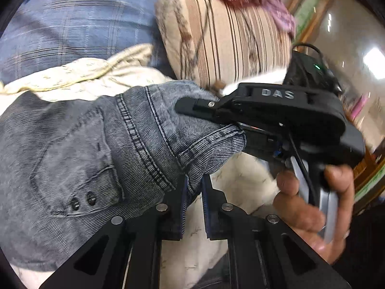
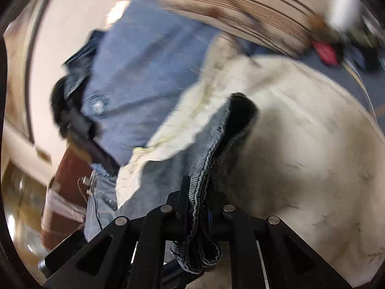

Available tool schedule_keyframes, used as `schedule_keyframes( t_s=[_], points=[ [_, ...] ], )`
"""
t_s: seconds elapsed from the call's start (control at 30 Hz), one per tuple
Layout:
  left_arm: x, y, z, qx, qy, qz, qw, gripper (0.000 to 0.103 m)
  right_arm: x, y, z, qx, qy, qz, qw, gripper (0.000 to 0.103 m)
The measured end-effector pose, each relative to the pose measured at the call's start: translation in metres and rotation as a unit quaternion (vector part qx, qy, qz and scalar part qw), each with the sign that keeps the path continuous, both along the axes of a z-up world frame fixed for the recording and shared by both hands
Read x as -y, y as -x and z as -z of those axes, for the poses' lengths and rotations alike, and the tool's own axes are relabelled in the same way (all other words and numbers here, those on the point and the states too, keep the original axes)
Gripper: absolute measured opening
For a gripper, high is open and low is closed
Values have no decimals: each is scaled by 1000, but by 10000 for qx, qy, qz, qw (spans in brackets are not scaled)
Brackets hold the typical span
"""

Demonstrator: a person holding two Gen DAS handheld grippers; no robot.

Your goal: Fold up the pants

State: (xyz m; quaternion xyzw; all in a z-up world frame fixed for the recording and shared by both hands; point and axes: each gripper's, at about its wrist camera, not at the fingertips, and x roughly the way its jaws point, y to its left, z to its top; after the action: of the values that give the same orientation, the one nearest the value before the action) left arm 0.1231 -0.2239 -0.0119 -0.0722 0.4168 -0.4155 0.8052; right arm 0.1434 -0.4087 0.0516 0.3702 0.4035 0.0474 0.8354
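Observation:
The grey denim pants (image 1: 79, 159) hang bunched over a cream bedspread (image 1: 79, 77), waistband and pocket rivets toward me. My left gripper (image 1: 192, 187) is shut on a fold of the waistband edge. The right gripper (image 1: 199, 107) shows in the left wrist view, held by a hand (image 1: 310, 207), its fingers clamped on the same waistband just beyond. In the right wrist view the right gripper (image 2: 198, 192) is shut on a thick denim hem (image 2: 204, 173) that rises to a dark opening.
A striped beige pillow (image 1: 228, 38) lies behind the pants. The person's blue checked shirt (image 2: 144, 67) fills the left of the right wrist view. A cream bedspread (image 2: 300, 144) spreads to the right. A wooden bed frame (image 1: 310, 7) and shiny floor lie far right.

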Motion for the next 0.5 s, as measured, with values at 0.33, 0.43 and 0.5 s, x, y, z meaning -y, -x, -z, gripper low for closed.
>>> schedule_keyframes(
  t_s=[0.33,0.43,0.5],
  points=[
    [-148,-3,-18,-378,1192,-849,9885,9,-147,-61,-48,691,165,-1859,9800,10],
    [-195,-6,-3,-502,1012,-1396,9837,10,-188,-87,-24,430,-13,-2218,9741,10],
    [-214,-7,7,-550,824,-1665,9811,12,-211,-100,2,178,-284,-2358,9712,15]
  ],
)
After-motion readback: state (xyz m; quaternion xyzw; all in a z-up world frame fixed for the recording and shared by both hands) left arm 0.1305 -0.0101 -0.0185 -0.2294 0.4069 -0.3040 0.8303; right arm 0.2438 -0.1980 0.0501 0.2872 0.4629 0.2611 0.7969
